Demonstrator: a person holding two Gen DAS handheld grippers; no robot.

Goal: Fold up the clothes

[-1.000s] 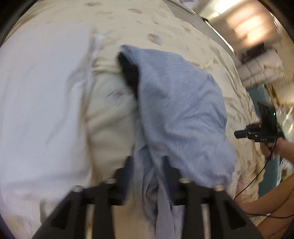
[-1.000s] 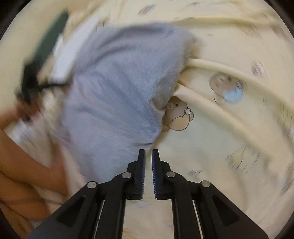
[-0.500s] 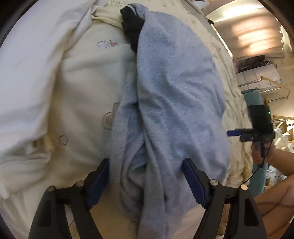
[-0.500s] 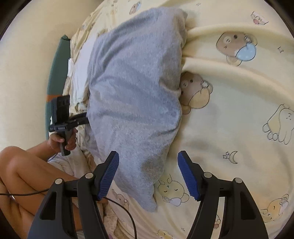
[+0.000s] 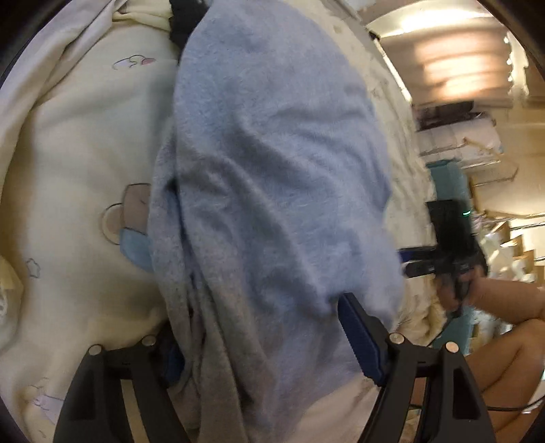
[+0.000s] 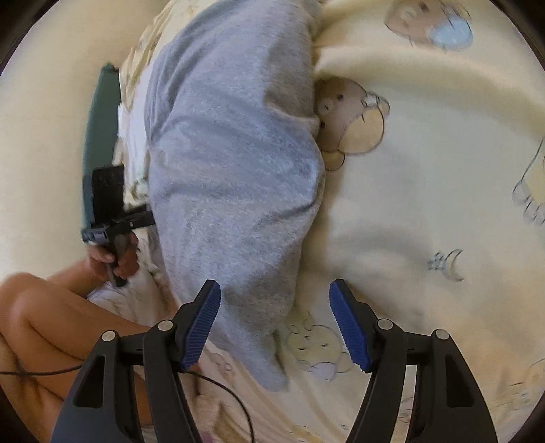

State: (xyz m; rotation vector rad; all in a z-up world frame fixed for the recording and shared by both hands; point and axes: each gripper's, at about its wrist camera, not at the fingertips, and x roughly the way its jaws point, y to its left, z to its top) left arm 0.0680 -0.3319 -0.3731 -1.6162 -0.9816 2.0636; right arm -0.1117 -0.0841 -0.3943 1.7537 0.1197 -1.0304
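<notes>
A grey-blue garment lies bunched in a long heap on the cream cartoon-print bedsheet. My left gripper straddles its near end with the jaws wide. Cloth spills between them and over the left pad, and the right pad is bare. In the right wrist view the same garment runs up the middle, and its lower corner lies between the wide jaws of my right gripper, touching neither pad. Each gripper shows in the other's view, held in a hand: the right gripper and the left gripper.
A dark garment pokes out under the far end of the grey one. White cloth lies along the left. The person's bare legs and a cable sit at the bed's near edge. A teal board stands beyond.
Both grippers have opened: the right from shut to wide, the left from narrow around the fabric to wide. Both have sunk closer to the grey garment, which now fills more of each view.
</notes>
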